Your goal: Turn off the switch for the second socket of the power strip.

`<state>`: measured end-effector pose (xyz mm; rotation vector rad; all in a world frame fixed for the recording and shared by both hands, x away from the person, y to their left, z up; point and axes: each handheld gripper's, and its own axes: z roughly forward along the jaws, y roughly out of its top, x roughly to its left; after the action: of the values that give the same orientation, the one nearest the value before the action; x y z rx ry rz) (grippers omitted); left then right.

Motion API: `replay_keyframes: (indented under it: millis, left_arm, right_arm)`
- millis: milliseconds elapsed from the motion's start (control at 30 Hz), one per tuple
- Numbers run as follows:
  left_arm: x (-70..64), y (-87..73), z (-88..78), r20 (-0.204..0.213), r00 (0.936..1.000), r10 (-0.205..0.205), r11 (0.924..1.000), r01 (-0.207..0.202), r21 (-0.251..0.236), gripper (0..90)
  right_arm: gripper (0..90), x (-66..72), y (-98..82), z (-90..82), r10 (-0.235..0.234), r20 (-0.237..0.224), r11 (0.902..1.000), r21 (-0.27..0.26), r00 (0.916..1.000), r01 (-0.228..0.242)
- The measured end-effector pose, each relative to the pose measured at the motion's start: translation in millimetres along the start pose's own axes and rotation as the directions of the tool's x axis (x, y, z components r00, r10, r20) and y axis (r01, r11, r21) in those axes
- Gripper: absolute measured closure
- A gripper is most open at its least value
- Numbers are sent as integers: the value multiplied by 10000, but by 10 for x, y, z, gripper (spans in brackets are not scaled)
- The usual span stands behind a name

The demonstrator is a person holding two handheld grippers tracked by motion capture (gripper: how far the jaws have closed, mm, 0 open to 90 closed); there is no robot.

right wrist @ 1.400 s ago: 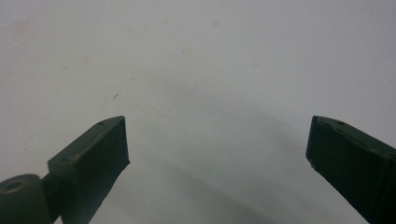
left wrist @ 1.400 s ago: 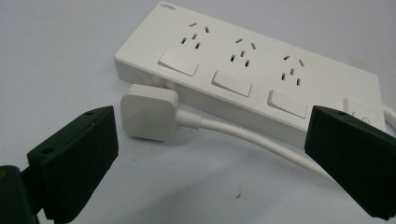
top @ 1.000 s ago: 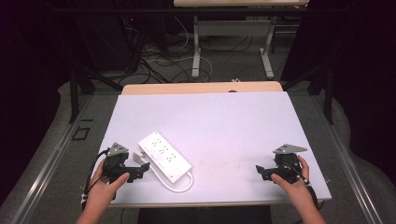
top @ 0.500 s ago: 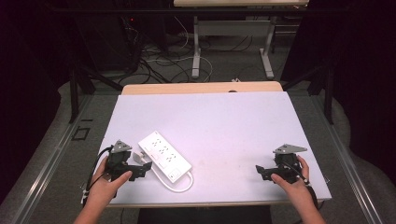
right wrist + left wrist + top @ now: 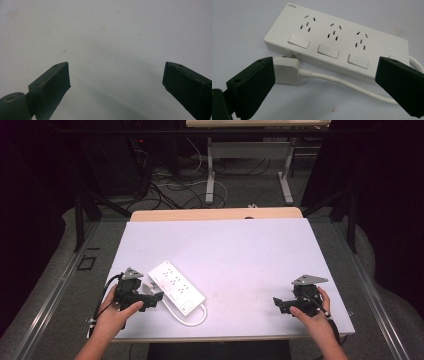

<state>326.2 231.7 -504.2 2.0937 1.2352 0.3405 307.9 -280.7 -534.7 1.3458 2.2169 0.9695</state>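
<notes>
Two hand-held grippers rest on a white table, both with jaws spread wide and nothing between them, beside a white power strip.

Nearest, the person's left hand holds the left gripper at the table's front left; its jaws stand released, one jaw just beside the white plug, whose cord runs along the strip's near edge. The right hand holds the right gripper at the front right, jaws likewise wide apart over bare tabletop. Just past the left gripper lies the power strip, flat and angled on the table, with three sockets and three switches in a row; it sits well apart from the right gripper. Beyond the table's far edge, cables lie on the floor around a desk's legs.
</notes>
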Motion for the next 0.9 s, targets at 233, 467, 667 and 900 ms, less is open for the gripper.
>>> replay_keyframes:
  millis: [233,467,667,900]
  left_arm:
    - [43,65,-2,-23,9998,-213,9997,213,93,14]
    - [83,108,7,-94,9991,-402,9991,404,133,14]
    - [84,160,-1,-100,9997,-236,9994,238,237,14]
    - [94,239,13,-107,9993,-370,9981,375,489,76]
  right_arm:
    - [71,-11,-6,7,35,-36,10000,8,10000,-35]
    - [71,-10,-8,13,90,-30,10000,24,10000,-90]
    - [72,-10,-9,17,95,-31,9999,43,9999,-95]
    - [73,-11,-12,23,160,-101,9999,67,9998,-159]
